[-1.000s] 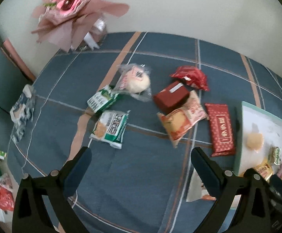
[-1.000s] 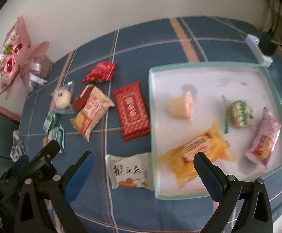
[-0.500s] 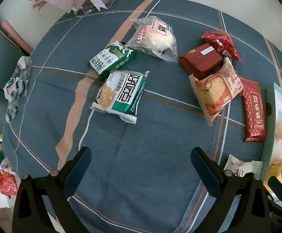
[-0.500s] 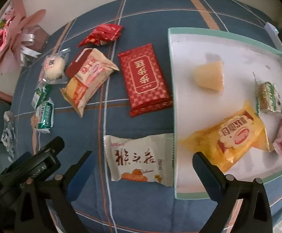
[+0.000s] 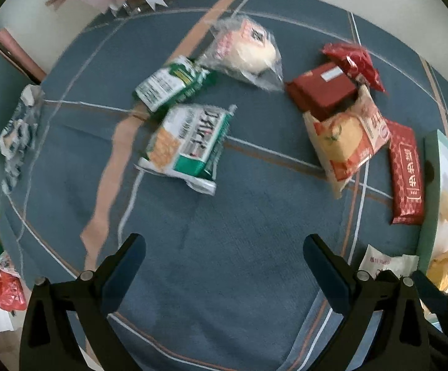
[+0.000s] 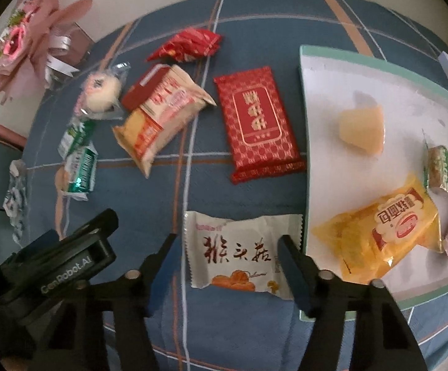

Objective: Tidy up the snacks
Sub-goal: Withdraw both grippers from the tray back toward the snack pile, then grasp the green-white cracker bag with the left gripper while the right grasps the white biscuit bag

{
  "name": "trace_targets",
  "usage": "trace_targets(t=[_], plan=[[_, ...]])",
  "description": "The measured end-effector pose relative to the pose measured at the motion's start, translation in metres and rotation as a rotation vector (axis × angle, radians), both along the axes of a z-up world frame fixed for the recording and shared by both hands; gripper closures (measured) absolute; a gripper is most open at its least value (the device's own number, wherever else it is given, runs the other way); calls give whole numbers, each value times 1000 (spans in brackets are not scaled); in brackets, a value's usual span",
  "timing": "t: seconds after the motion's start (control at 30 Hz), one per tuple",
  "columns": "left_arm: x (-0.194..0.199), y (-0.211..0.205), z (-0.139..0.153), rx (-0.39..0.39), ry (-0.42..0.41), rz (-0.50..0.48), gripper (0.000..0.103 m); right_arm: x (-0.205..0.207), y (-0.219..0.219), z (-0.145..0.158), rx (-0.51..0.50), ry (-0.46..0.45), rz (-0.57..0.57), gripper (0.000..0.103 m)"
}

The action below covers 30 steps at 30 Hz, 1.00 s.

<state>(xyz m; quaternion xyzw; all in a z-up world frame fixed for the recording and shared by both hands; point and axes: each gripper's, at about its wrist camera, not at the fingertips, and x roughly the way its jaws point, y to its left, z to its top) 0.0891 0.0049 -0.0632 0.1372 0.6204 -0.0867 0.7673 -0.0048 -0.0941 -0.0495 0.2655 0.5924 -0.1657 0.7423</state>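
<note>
**Right fingers closing around the white packet**

The white snack packet (image 6: 242, 252) lies flat on the plaid surface (image 6: 255, 191), just beside the tray (image 6: 304, 123), between the right gripper (image 6: 227, 247) fingers, which are closing, pointing steeply down. The left gripper (image 5: 224, 250) hovers wide apart, empty.

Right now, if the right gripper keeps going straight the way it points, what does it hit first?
Most likely the white snack packet: it lies between the closing jaws of the right gripper, beside the tray.
</note>
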Motion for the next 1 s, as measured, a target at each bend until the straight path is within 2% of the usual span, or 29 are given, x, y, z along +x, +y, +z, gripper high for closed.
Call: trace_targets(t=[0.13, 0.3, 0.47, 0.57, 0.63, 0.73, 0.8, 0.87, 0.9, 1.0], plan=[[-3, 2, -10, 13, 17, 3, 1, 4, 2, -9, -14, 31, 10, 44], [-3, 3, -18, 7, 26, 13, 1, 10, 8, -13, -41, 51, 31, 43], [4, 6, -18, -15, 21, 32, 1, 16, 17, -11, 48, -14, 47, 43], [9, 13, -13, -15, 10, 46, 1, 21, 21, -7, 53, -33, 57, 43], [10, 15, -11, -20, 8, 52, 1, 22, 24, -5, 33, -28, 60, 43], [12, 19, -12, -22, 9, 60, 1, 28, 28, -6, -47, 4, 75, 43], [13, 20, -13, -22, 14, 62, 1, 28, 24, -12, -33, 20, 71, 43], [13, 21, -12, -25, 19, 66, 1, 27, 21, -18, -8, 21, 57, 39], [12, 20, -13, -26, 20, 68, 1, 25, 20, -18, -2, 23, 55, 32], [14, 21, -15, -29, 19, 74, 1, 24, 20, -27, 33, 45, 57, 27]])
